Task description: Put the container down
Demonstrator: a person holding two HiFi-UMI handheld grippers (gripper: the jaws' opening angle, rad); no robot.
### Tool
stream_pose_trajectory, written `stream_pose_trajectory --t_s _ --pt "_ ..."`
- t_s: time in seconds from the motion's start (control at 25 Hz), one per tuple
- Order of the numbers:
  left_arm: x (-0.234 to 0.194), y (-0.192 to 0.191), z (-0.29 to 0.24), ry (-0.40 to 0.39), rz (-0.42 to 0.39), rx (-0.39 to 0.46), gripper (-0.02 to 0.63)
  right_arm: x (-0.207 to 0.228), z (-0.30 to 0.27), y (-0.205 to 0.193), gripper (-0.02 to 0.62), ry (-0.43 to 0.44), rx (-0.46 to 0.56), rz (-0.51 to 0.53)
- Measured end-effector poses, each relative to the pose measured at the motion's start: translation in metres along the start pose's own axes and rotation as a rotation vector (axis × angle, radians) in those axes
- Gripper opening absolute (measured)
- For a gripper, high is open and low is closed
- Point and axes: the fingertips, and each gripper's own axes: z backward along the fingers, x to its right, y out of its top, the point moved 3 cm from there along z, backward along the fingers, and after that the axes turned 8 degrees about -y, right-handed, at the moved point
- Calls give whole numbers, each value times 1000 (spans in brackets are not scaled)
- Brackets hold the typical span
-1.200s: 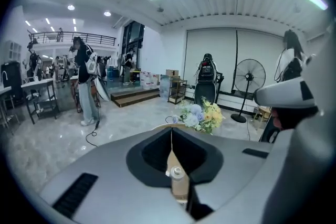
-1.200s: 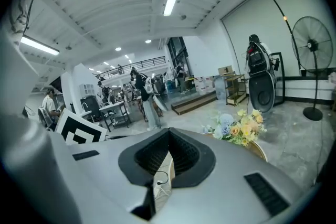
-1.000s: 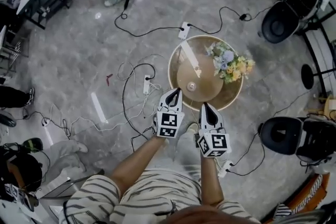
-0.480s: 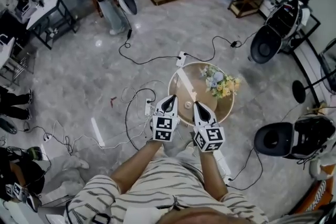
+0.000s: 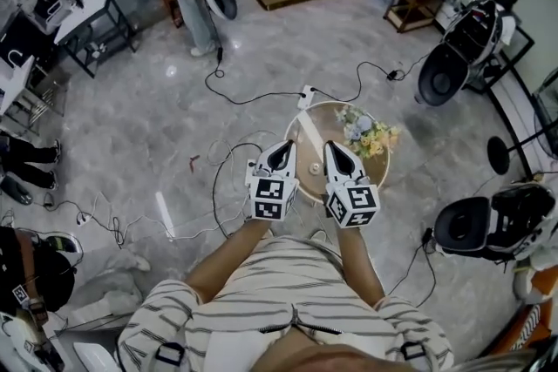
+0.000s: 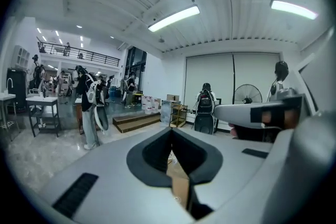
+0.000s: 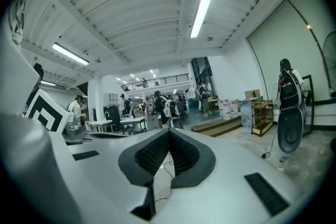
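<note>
Left gripper (image 5: 285, 149) and right gripper (image 5: 332, 149) both fully closed, empty, side by side over near edge of round desk (image 5: 384, 172); flowers (image 5: 367, 133) far right.

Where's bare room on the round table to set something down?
Bare: the tabletop centre, between the white strip and the flowers. Crowded: the far right edge, under the flowers. The near rim is hidden by the left gripper and right gripper. Cables tangle the floor left of the table.
</note>
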Motion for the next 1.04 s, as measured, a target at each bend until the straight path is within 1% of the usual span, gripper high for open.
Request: stream_pose_trajectory --t_s 0.2,0.32,0.48,0.8,1.04 --pt "1 7 4 15 -6 18 -2 4 -1 4 6 4 14 4" --pt "-1 13 -3 25 -11 46 -2 11 -9 10 6 18 29 21" --pt "2 16 -9 14 -15 53 -2 16 -12 12 6 28 29 29" --pt "7 18 -3 3 -15 77 -2 13 -9 9 6 38 24 40" --pt "9 21 -13 7 -22 90 -2 24 -13 9 6 37 25 42"
